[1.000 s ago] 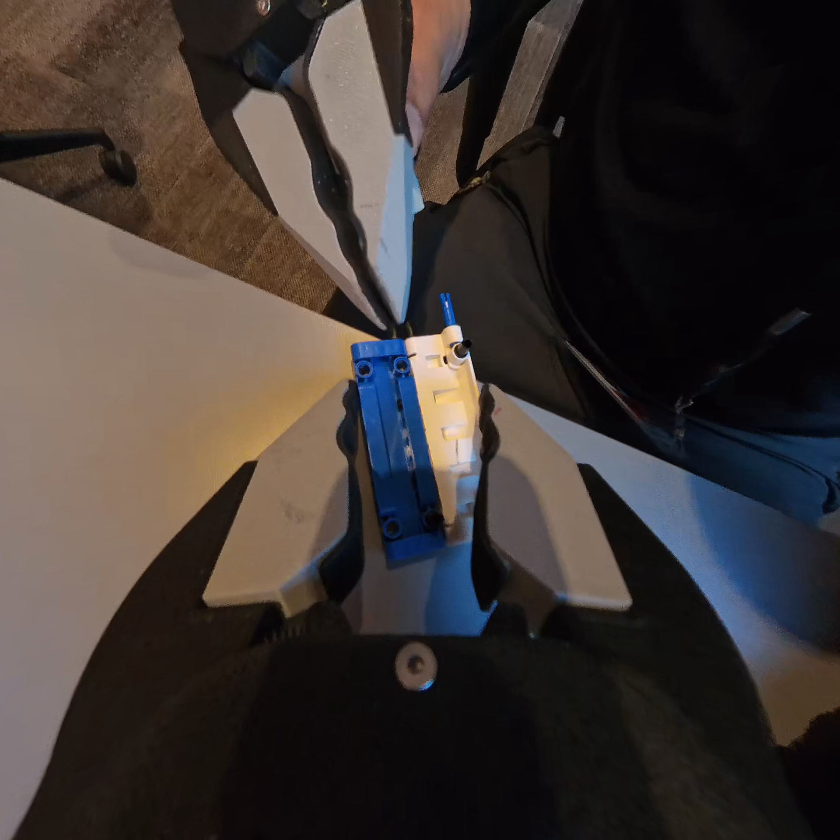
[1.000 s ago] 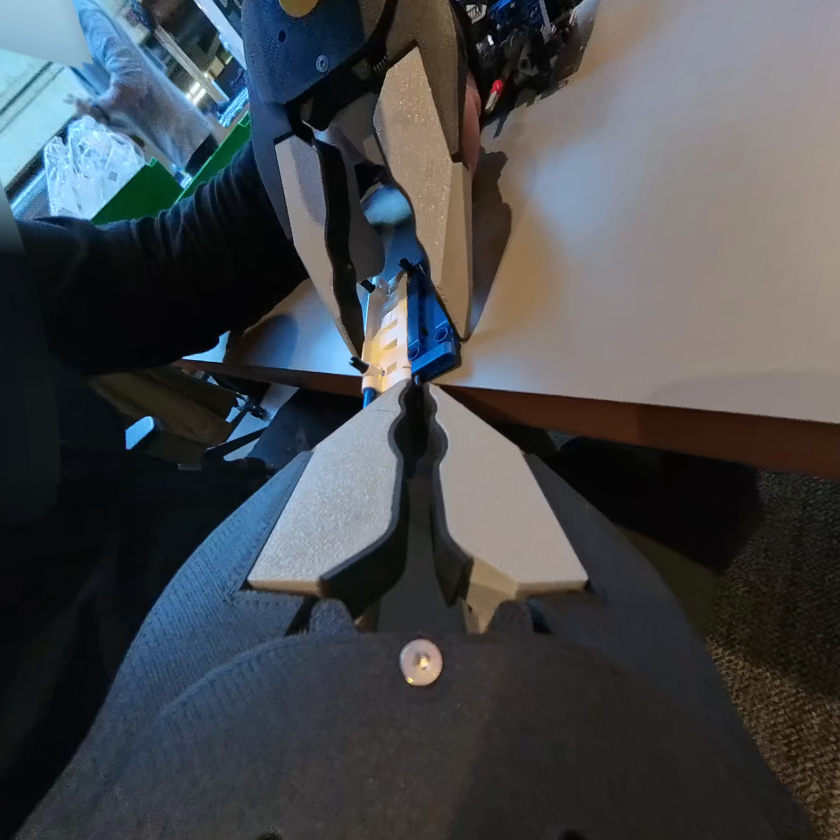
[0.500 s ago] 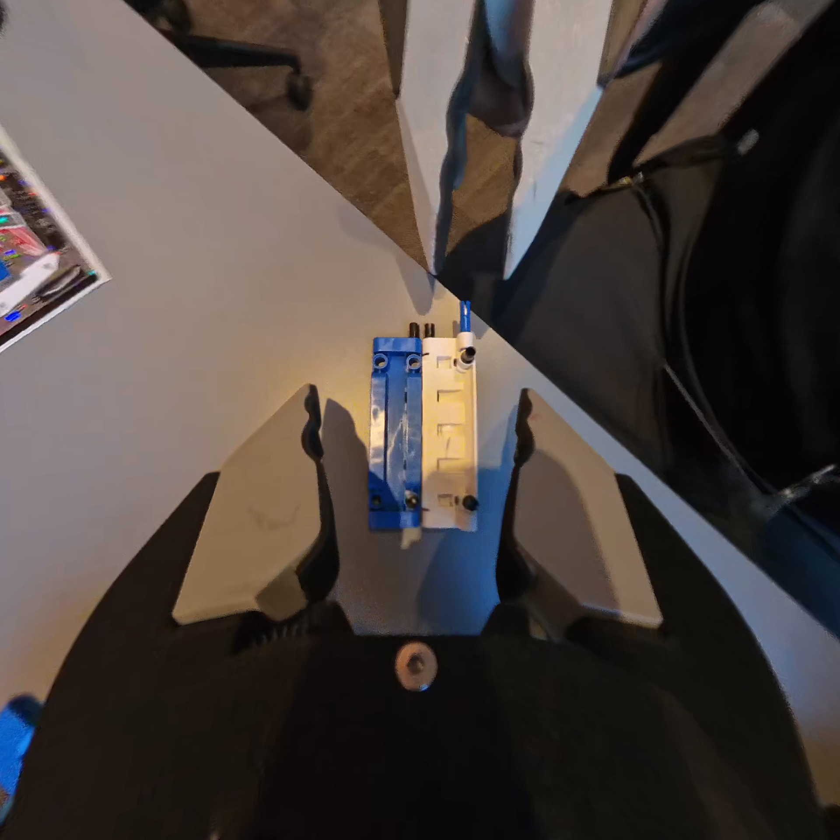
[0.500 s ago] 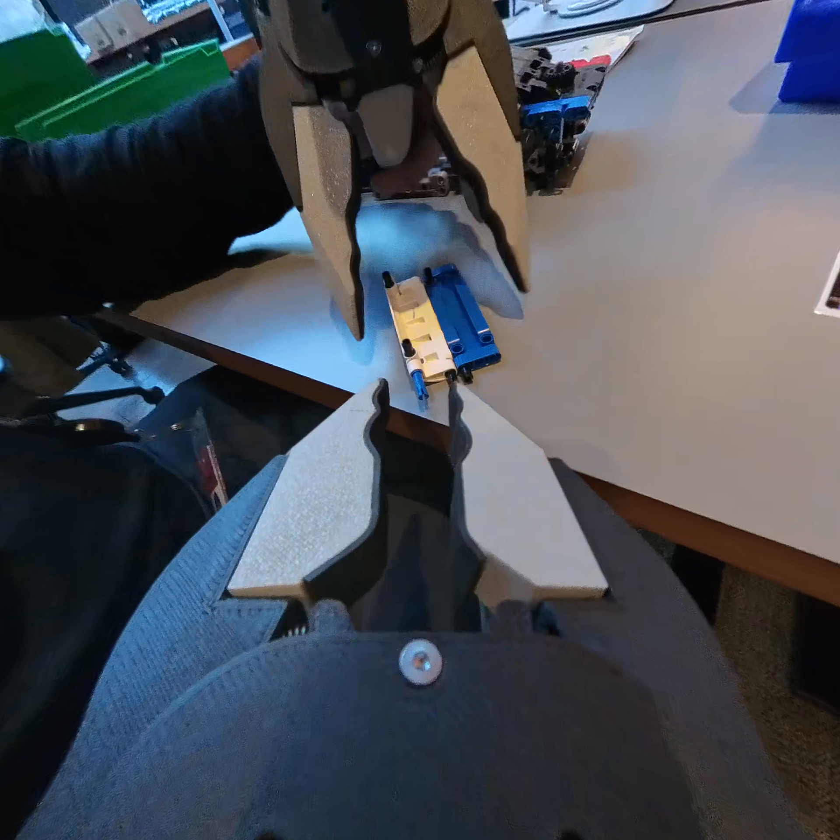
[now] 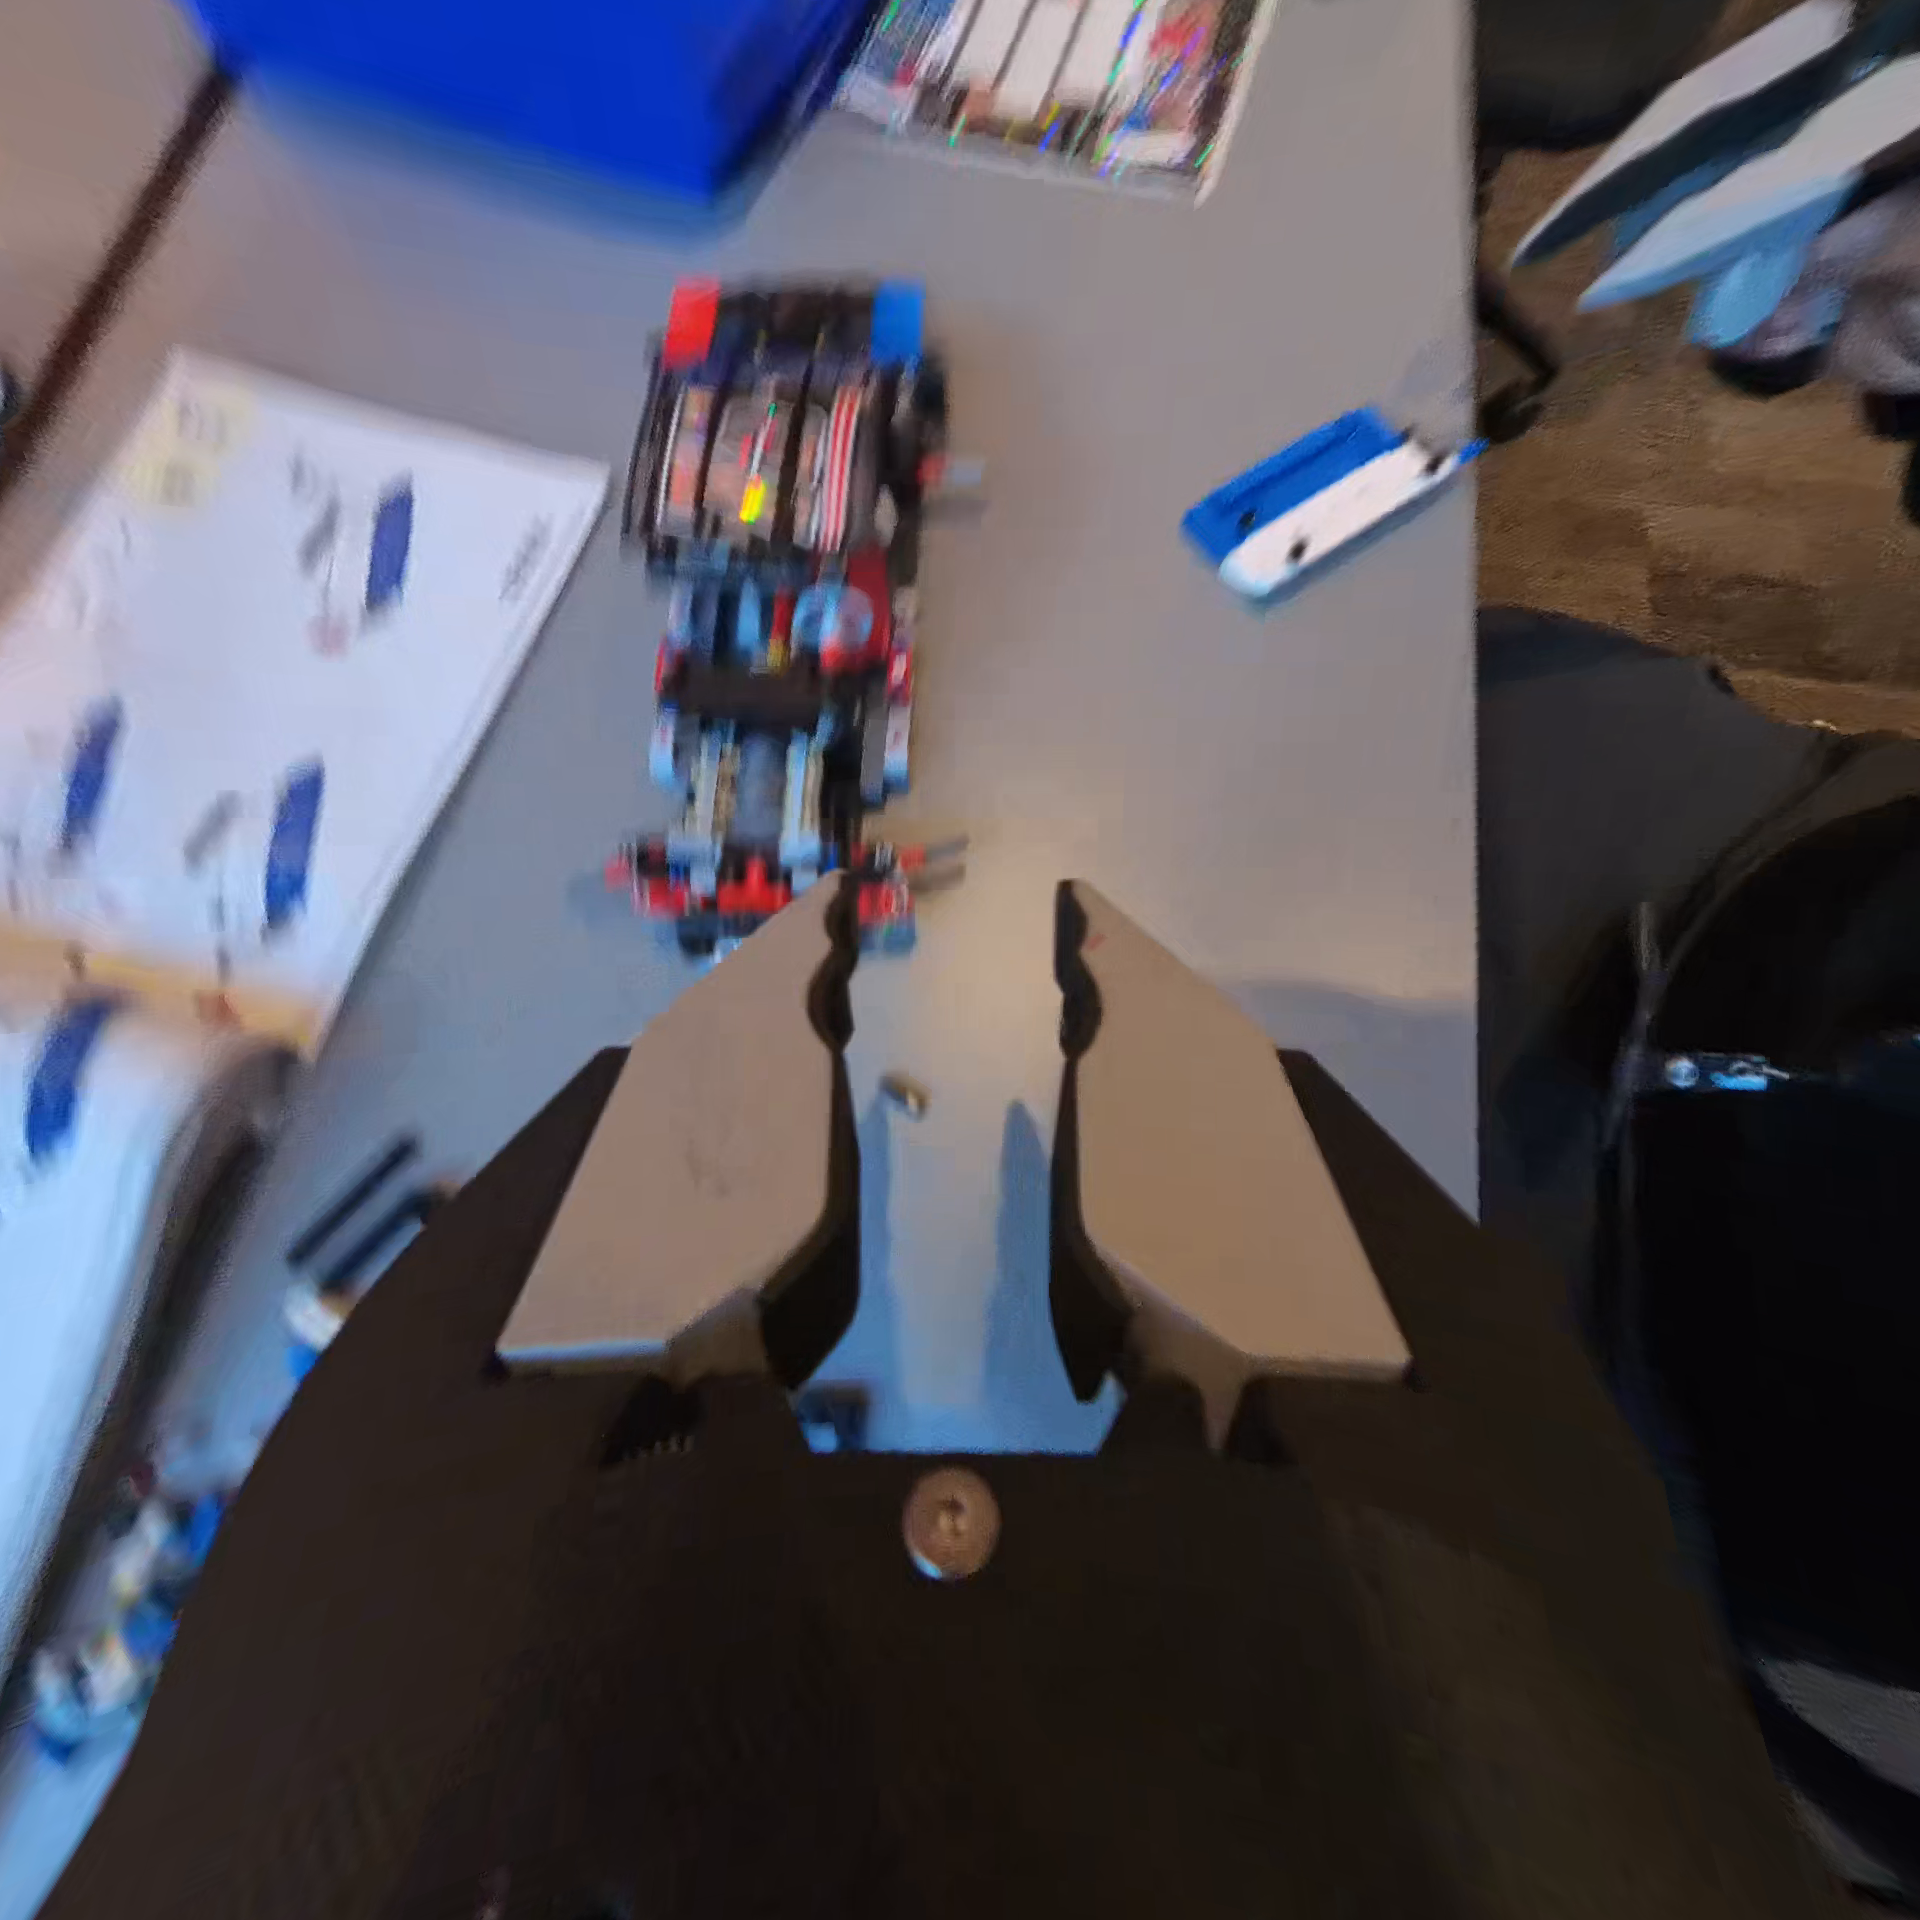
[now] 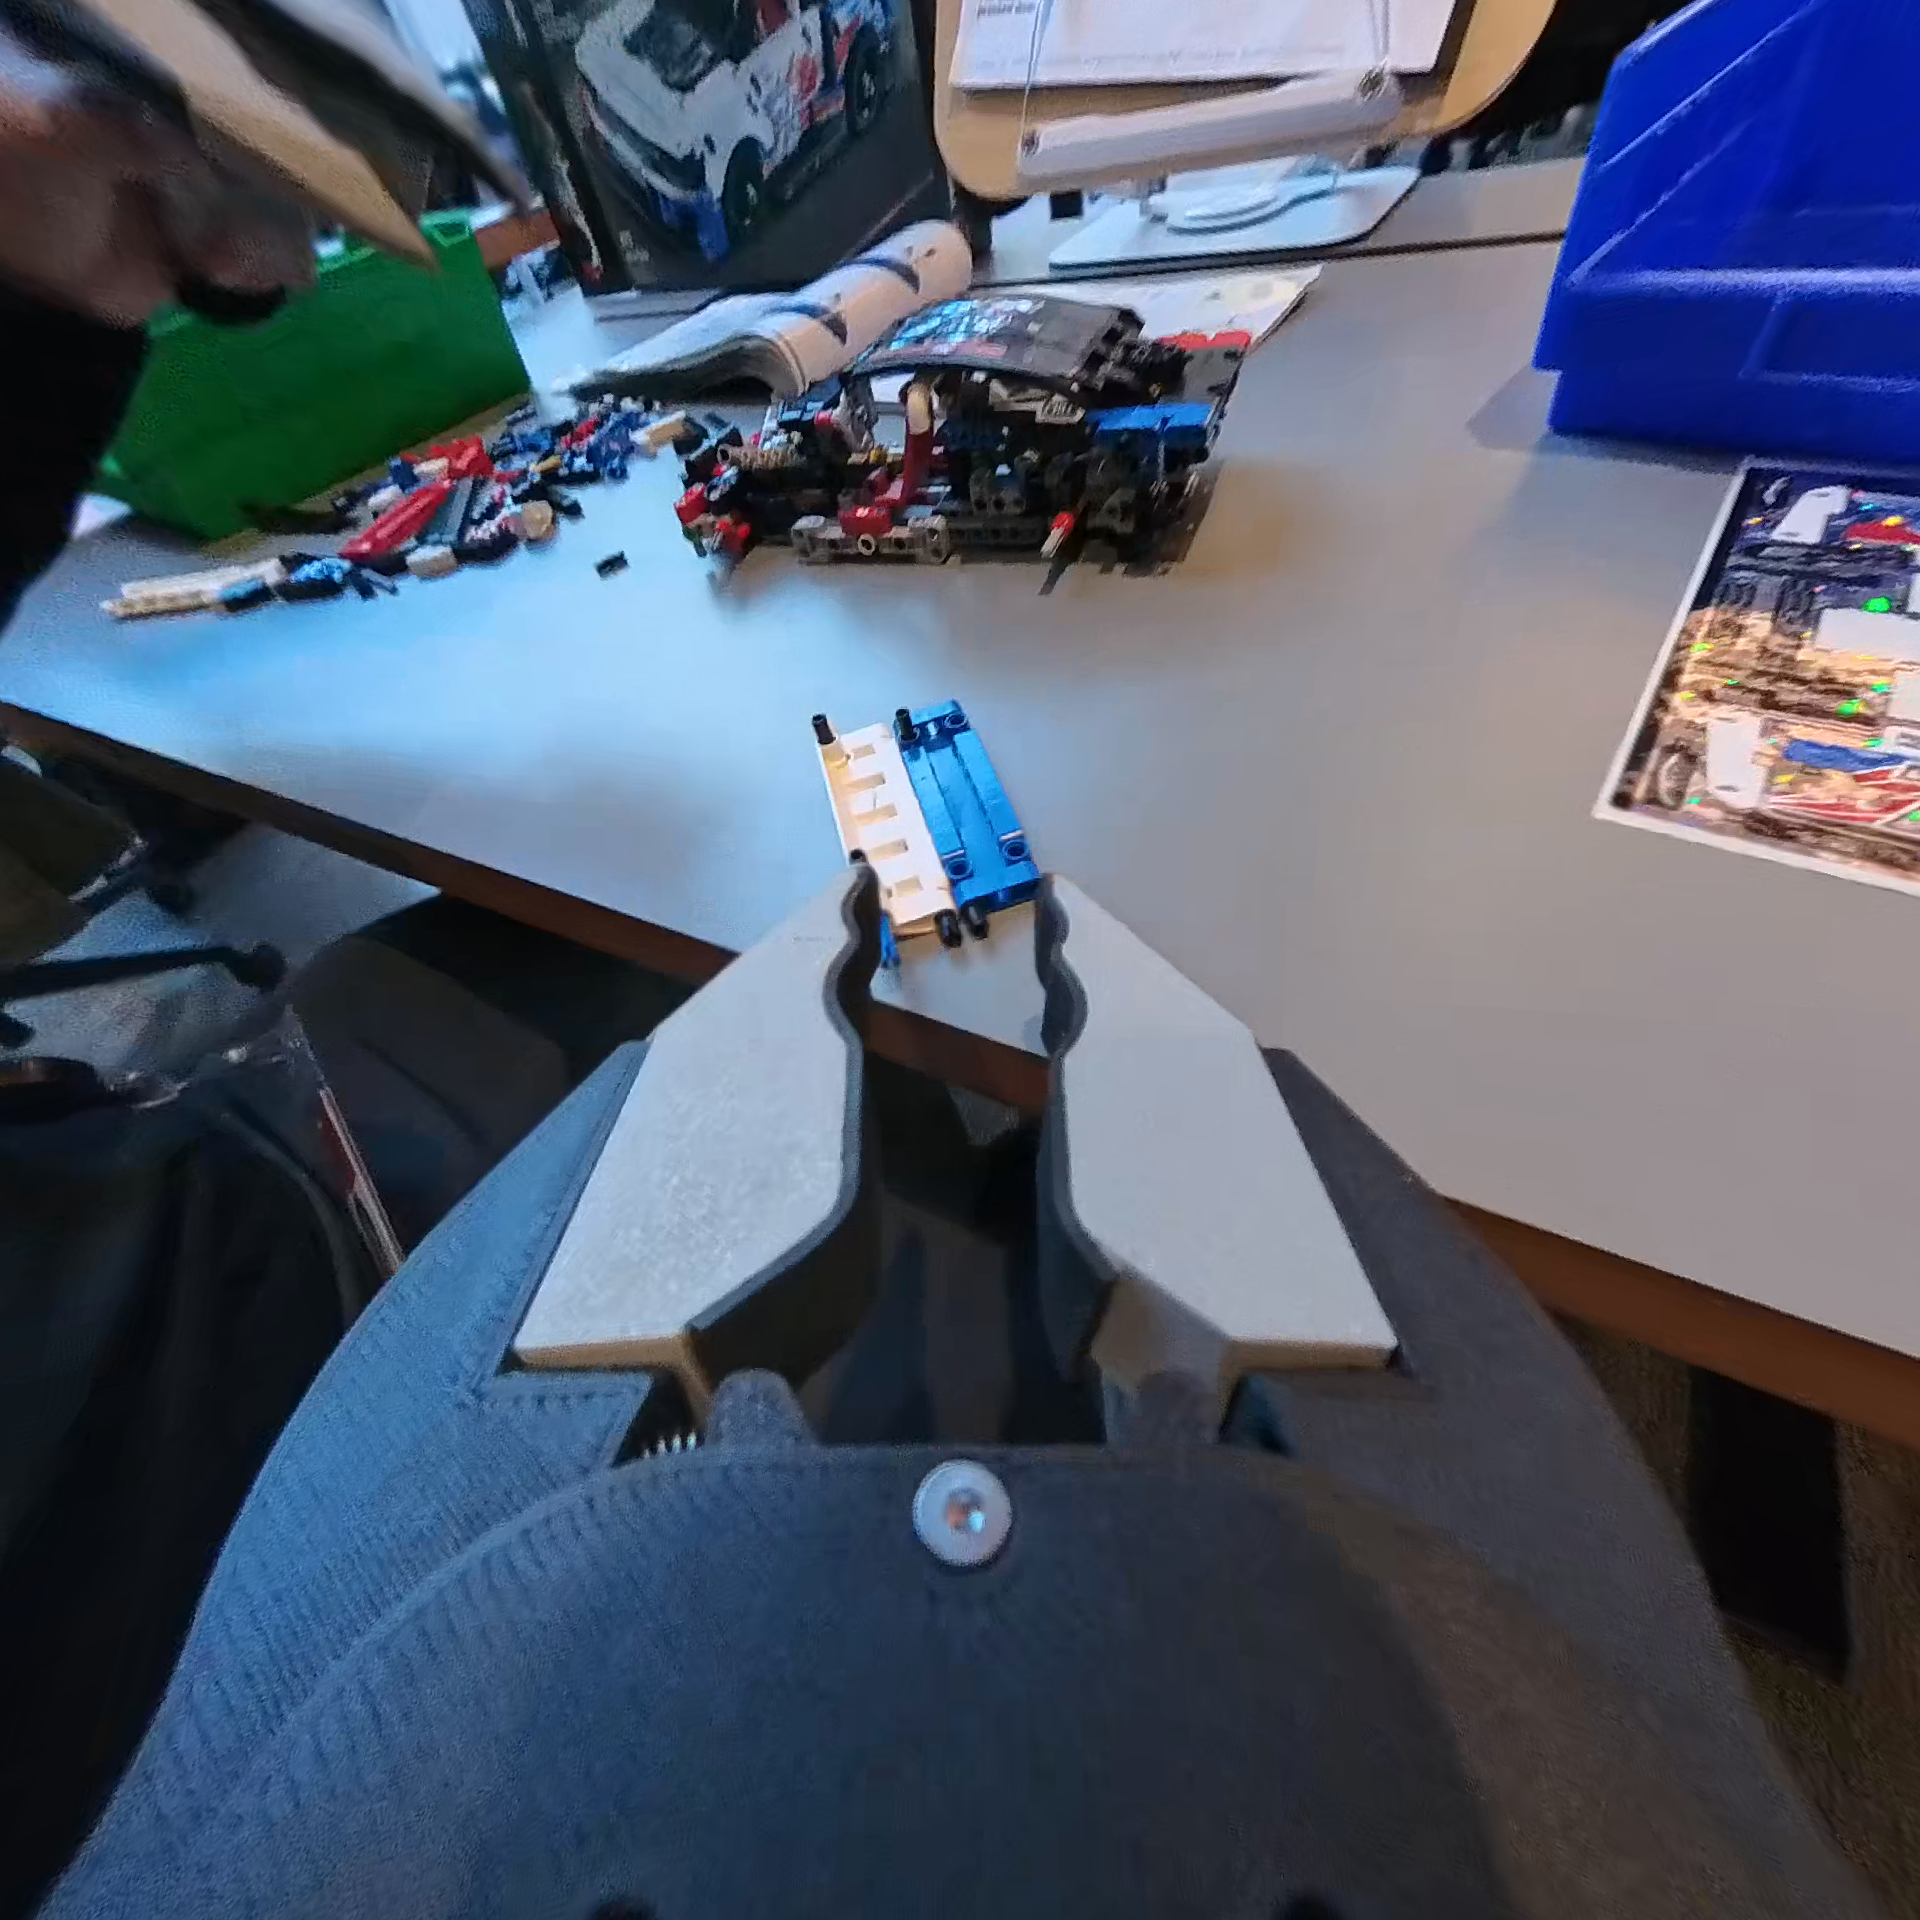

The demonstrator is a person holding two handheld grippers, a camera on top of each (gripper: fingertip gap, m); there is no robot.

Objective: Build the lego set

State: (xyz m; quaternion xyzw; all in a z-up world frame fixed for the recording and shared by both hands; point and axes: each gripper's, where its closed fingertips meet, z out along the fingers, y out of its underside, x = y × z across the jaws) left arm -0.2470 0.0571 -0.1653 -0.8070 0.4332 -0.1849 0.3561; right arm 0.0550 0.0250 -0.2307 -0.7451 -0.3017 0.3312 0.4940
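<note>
Picking the panel (image 6: pixel 928 826) back up is, I judge, my step in hand: the blue-and-white piece lies flat on the tabletop (image 6: pixel 1299 831), close to the near edge, just past my right hand-held gripper (image 6: pixel 948 902). That one is released, jaws apart and empty, tips just short of the panel's near end, one tip at 11 o'clock of it and the other at 1 o'clock.

To do it well I would straddle the two long sides, not the ends, since black pins stick out at both ends and a pinch there could push them in or skew them. I would close on the flat flanks, squarely, so the blue and white halves stay pressed together. Because the panel sits near the edge, I would come in from above rather than shove it sideways.

My left hand-held gripper (image 5: pixel 954 902) is also released and empty, held above the tabletop and tilted down, pointing at the near end of the car (image 5: pixel 784 613), which runs toward 12 o'clock in that view. The panel shows at 2 o'clock there, well apart from the car. The view is blurred, so I cannot tell fine detail. The booklet (image 5: pixel 260 644) lies at 10 o'clock, the blue bin (image 5: pixel 499 83) at 11.
</note>
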